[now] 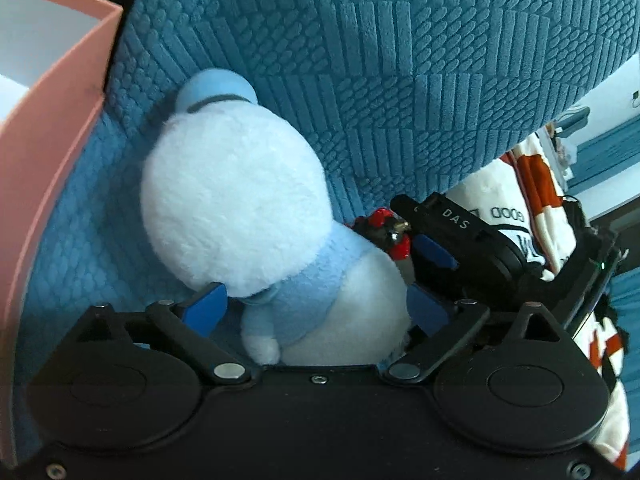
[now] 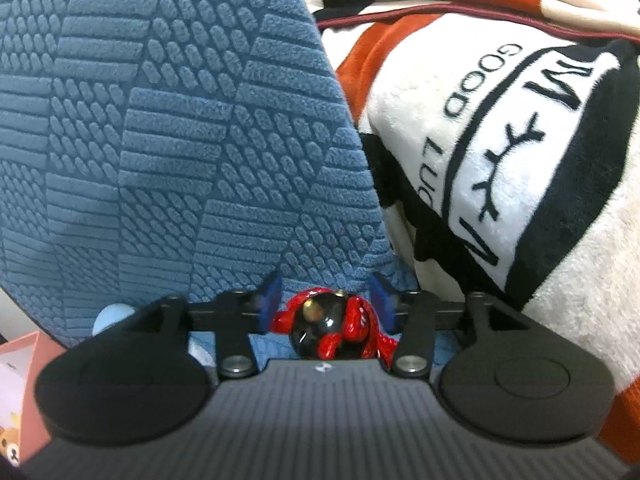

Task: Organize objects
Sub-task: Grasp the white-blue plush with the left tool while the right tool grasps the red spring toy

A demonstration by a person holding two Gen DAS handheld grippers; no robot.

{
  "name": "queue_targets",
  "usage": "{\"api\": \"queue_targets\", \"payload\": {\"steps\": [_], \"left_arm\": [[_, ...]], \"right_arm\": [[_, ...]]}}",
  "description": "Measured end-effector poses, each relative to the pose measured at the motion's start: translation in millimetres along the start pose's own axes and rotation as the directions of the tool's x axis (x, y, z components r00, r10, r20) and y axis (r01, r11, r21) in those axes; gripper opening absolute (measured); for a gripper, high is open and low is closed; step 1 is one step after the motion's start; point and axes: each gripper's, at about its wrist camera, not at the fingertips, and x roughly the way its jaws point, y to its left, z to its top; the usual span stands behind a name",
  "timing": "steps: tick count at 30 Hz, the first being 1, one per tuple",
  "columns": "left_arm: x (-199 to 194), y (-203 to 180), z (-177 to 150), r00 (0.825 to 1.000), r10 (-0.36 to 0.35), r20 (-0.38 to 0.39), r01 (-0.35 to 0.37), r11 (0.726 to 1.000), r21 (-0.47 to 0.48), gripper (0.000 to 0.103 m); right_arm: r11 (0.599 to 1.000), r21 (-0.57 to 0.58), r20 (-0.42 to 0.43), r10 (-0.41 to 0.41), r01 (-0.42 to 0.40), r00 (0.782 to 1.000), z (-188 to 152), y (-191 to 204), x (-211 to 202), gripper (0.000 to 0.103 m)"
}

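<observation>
A white plush toy in a light-blue cap and shirt lies on the blue textured cover, its head toward the cushion. My left gripper is open wide, its blue pads standing on either side of the plush without pressing it. A small glossy red and black figure sits between the pads of my right gripper, which is shut on it. In the left wrist view the right gripper holds that figure just right of the plush's back.
A pink box stands close on the left, its corner also low in the right wrist view. A teal textured cushion rises behind. A white, orange and black fleece blanket is heaped on the right.
</observation>
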Motion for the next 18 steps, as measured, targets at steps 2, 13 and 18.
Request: {"api": "queue_targets", "payload": {"steps": [2, 13, 18], "left_arm": [[0.6, 1.4, 0.7, 1.000, 0.023, 0.013, -0.023, 1.000, 0.000, 0.100], [38.6, 4.6, -0.7, 0.998, 0.001, -0.064, -0.005, 0.999, -0.054, 0.102], [49.4, 9.4, -2.7, 0.997, -0.037, -0.071, 0.029, 0.994, -0.110, 0.102]], "right_arm": [[1.000, -0.026, -0.014, -0.009, 0.009, 1.000, -6.6, 7.4, 1.3, 0.057], [1.000, -0.027, -0.116, -0.002, -0.002, 0.993, -7.3, 2.3, 19.2, 0.072], [0.999, -0.010, -0.168, 0.048, -0.050, 0.985, 7.5, -10.9, 48.9, 0.080]]}}
